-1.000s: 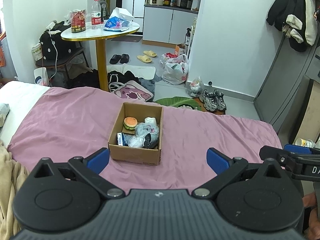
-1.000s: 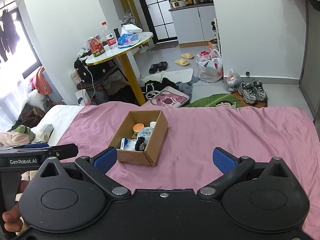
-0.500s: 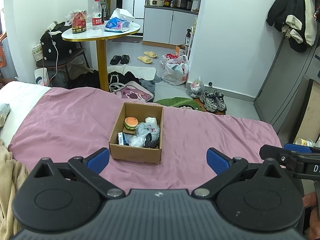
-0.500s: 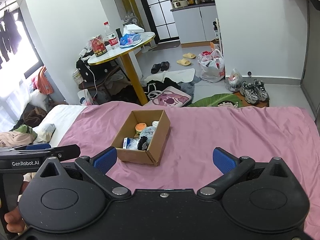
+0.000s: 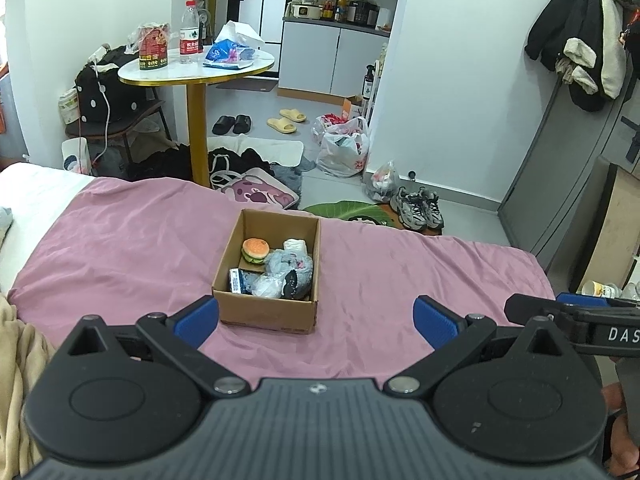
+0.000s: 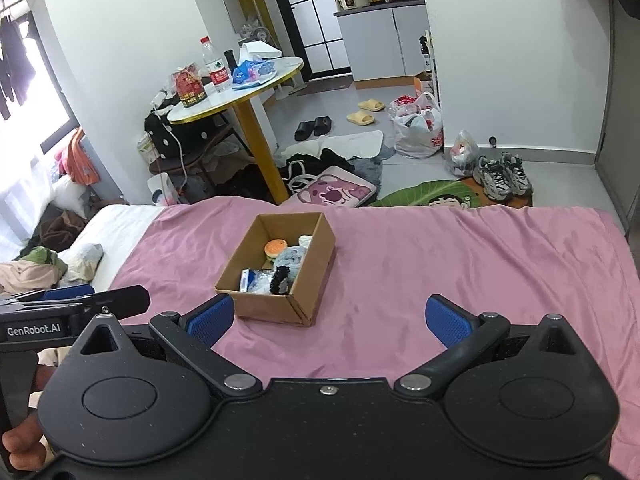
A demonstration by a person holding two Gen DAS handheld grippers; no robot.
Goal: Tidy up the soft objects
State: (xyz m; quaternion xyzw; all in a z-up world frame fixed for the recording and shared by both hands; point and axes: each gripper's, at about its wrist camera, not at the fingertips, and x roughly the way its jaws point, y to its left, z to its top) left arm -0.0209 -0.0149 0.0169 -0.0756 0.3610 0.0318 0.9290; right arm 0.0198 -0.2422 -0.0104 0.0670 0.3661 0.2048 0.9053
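- Cardboard box [image 5: 267,276] is seen in the left wrist view on the pink bedspread [image 5: 120,252], near the middle and towards its far edge. A burger toy [image 5: 255,249], grey socks [image 5: 290,266], a white roll [image 5: 295,245] and a blue packet [image 5: 237,280] are held inside it. Compared with a second ago, the box is framed slightly lower and farther off; nothing inside has shifted.
- The left gripper [image 5: 316,322] is held above the near edge of the bedspread, its blue pads spread wide apart, with nothing between them or touched.
- In the right wrist view the same box [image 6: 280,268] appears with its contents unchanged, and no loose soft item is seen on the pink cloth around it.
- The right gripper [image 6: 330,320] is likewise spread wide and empty. With everything boxed, either a finished sort or one awaiting unpacking is fitted.
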